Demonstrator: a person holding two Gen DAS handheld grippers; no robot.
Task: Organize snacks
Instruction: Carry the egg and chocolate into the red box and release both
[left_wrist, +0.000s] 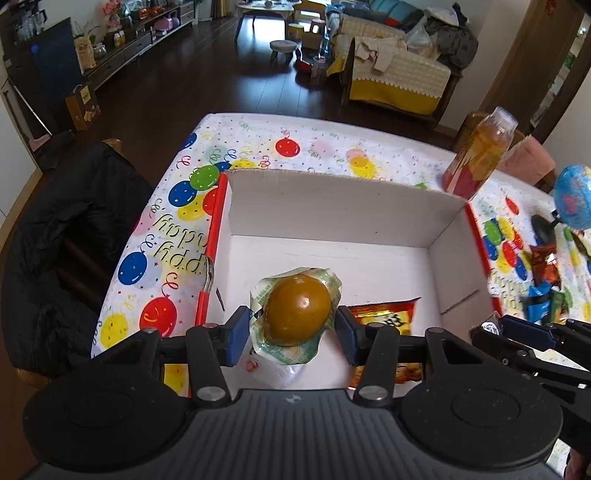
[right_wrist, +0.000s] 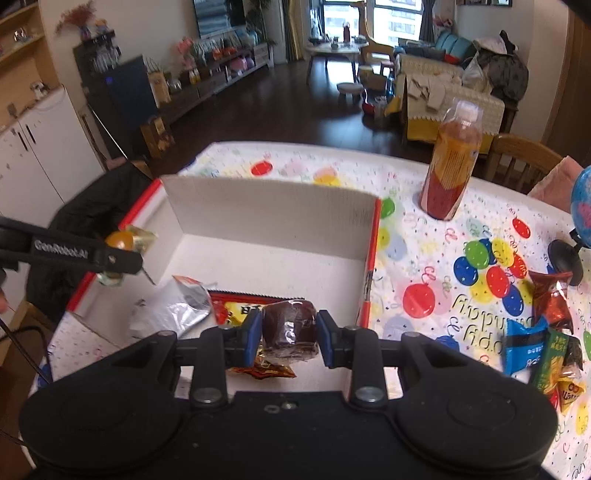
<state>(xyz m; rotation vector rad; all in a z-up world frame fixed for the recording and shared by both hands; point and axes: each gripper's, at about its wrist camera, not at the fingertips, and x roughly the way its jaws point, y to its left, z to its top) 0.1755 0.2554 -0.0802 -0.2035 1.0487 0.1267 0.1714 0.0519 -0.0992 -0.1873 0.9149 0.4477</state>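
Observation:
My left gripper (left_wrist: 291, 332) is shut on a packaged brown egg snack (left_wrist: 297, 314), held above the open white cardboard box (left_wrist: 332, 210). From the right wrist view that egg snack (right_wrist: 120, 240) hangs over the box's left wall. My right gripper (right_wrist: 290, 334) is shut on a dark brown wrapped snack (right_wrist: 290, 325) over the near part of the white box (right_wrist: 266, 214). Inside the box lie a red-and-yellow snack packet (right_wrist: 236, 306) and a silver wrapper (right_wrist: 177, 306). Part of the right gripper (left_wrist: 532, 332) shows at the right edge of the left wrist view.
A tea bottle (right_wrist: 452, 162) stands on the balloon tablecloth (right_wrist: 424, 266) to the right of the box. Several loose snack packets (right_wrist: 543, 332) lie at the far right near a small globe (right_wrist: 581, 199). A chair with a dark jacket (left_wrist: 66, 240) stands left of the table.

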